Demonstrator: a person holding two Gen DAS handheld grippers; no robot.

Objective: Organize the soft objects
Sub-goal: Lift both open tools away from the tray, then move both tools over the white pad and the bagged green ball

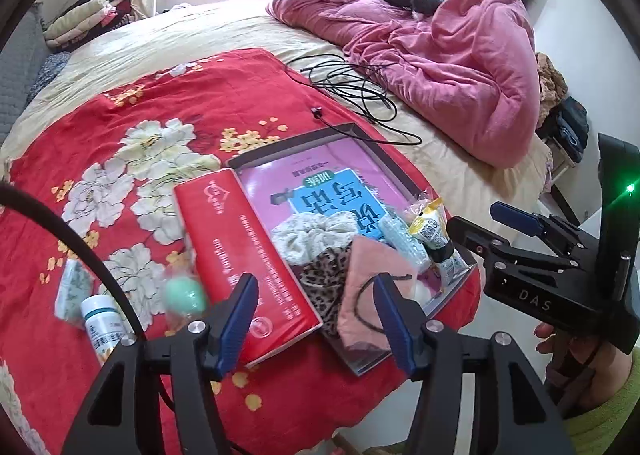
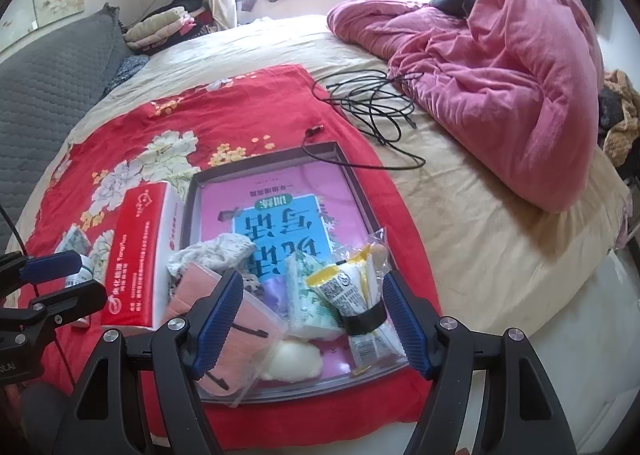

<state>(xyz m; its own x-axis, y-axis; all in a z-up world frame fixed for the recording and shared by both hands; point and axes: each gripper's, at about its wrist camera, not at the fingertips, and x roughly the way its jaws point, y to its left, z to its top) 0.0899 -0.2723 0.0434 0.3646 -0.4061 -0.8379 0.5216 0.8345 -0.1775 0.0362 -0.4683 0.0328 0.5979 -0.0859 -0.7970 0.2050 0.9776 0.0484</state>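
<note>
While both tools hang over the bed, nothing is gripped yet. Going left to right: small packet (image 1: 72, 289), white bottle (image 1: 98, 321) and blurry green ball (image 1: 185, 295) lie loose on the red blanket (image 1: 132, 95), outside the tray. Your left tool (image 1: 314, 319) is spread wide, empty, above the red tissue box (image 1: 240, 255) edge. Next the tray (image 2: 192, 195), holding cream scrunchie (image 1: 308, 233), leopard scrunchie (image 1: 324, 279), pink mask pack (image 2: 224, 311), tissue pack (image 2: 308, 303), snack packet (image 2: 348, 287). Your right tool (image 2: 314, 315) is also wide, empty, over the tray's near end. Judged step: between picks, most soft items already in. Next move likely calls for swinging the left tool to the green ball, closing gently since it looks squashy.
</note>
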